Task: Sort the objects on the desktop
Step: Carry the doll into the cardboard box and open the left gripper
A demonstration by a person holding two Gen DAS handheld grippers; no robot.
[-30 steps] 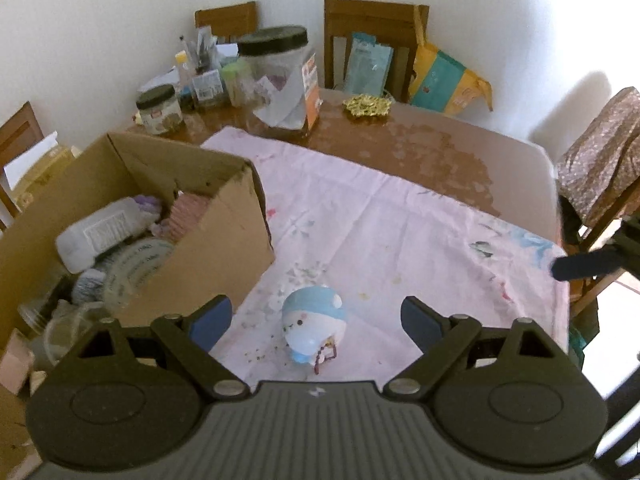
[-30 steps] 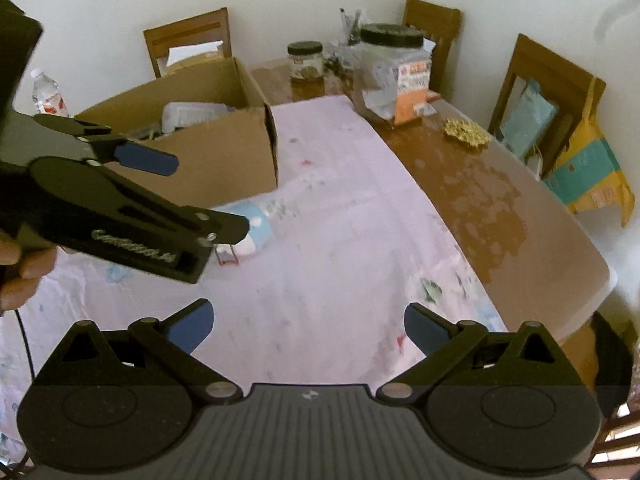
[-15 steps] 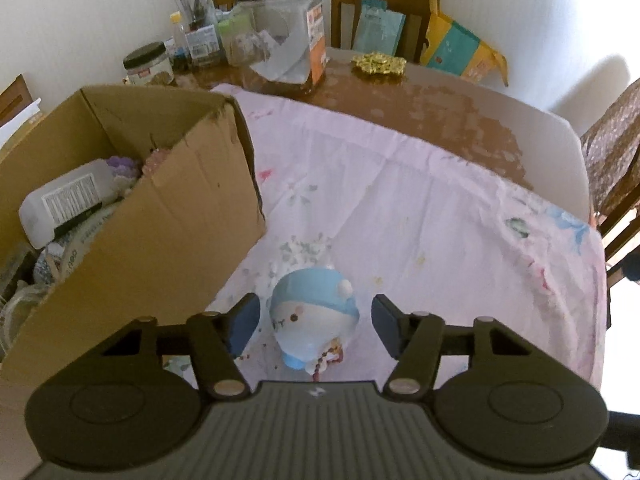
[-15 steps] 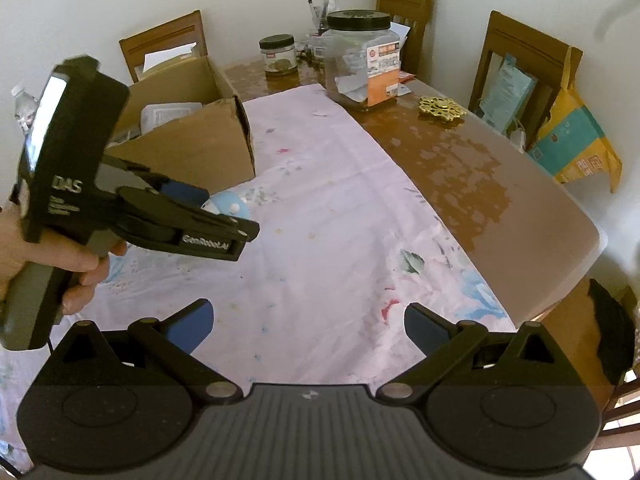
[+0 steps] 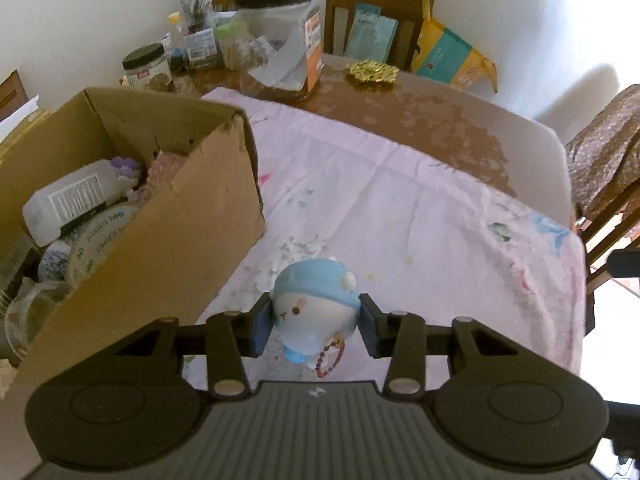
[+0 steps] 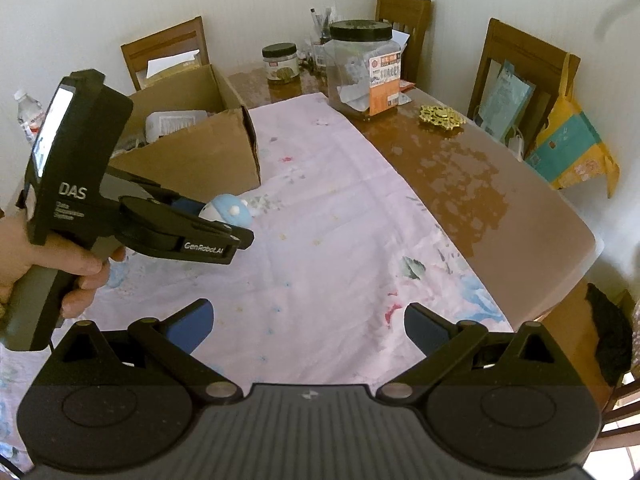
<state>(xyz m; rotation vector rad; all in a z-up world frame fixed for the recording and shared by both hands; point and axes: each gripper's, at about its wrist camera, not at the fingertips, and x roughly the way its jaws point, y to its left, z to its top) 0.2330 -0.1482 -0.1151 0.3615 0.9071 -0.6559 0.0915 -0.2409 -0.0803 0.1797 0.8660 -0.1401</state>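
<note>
While the right gripper [image 6: 306,326] is held wide open and empty, the blue-capped figurine [image 5: 314,307], just beside the cardboard box [image 5: 176,248], is clamped by the just-closed left gripper [image 5: 314,326].

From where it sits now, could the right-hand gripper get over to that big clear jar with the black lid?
Probably yes. The right gripper is open and holds nothing, and only bare pink cloth lies between it and the big jar. The left gripper, closing on the blue toy, sits off to one side.
</note>
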